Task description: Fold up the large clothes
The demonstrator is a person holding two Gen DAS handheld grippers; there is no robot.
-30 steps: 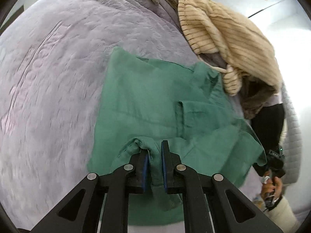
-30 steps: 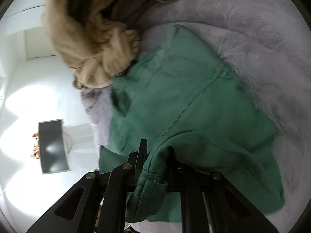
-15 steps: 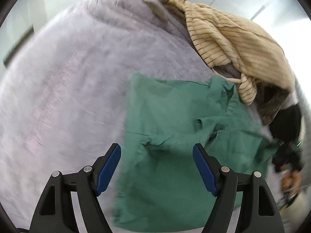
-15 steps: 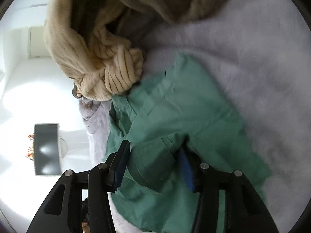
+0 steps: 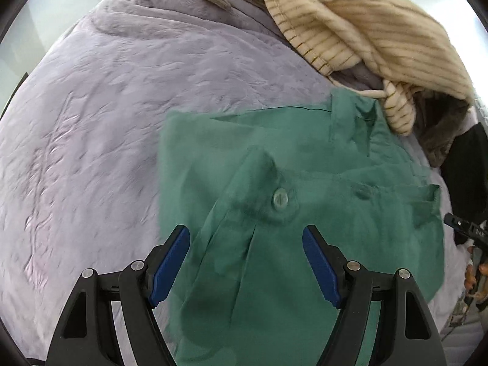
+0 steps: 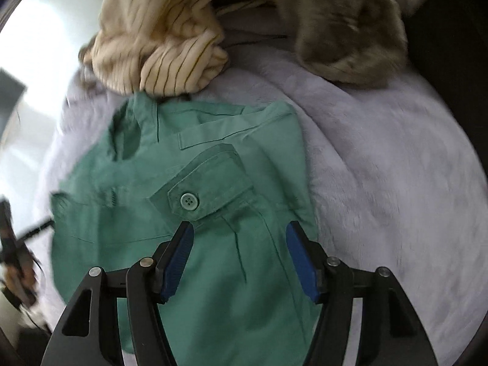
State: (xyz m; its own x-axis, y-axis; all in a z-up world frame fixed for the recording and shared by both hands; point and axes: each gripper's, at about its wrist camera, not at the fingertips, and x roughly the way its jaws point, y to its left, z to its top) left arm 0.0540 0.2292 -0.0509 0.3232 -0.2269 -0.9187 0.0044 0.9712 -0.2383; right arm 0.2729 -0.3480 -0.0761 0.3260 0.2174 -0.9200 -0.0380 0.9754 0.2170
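A green button shirt point(image 5: 289, 213) lies partly folded on a lilac fleece blanket point(image 5: 106, 122). A sleeve cuff with a button point(image 5: 279, 198) rests on top of its body; the same cuff button point(image 6: 189, 201) shows in the right wrist view on the shirt point(image 6: 228, 259). My left gripper point(image 5: 246, 262) is open and empty, just above the shirt's near part. My right gripper point(image 6: 239, 259) is open and empty, low over the sleeve below the cuff.
A pile of other clothes lies at the far side: a beige striped corduroy garment point(image 5: 366, 30), also in the right wrist view point(image 6: 164, 39), and a grey-brown fuzzy one point(image 6: 344, 30). The blanket point(image 6: 396, 167) spreads wide to the shirt's side.
Both grippers held green shirt fabric one second ago. They have opened and let it go, and both have moved in closer over the shirt, where the cuffs now lie.
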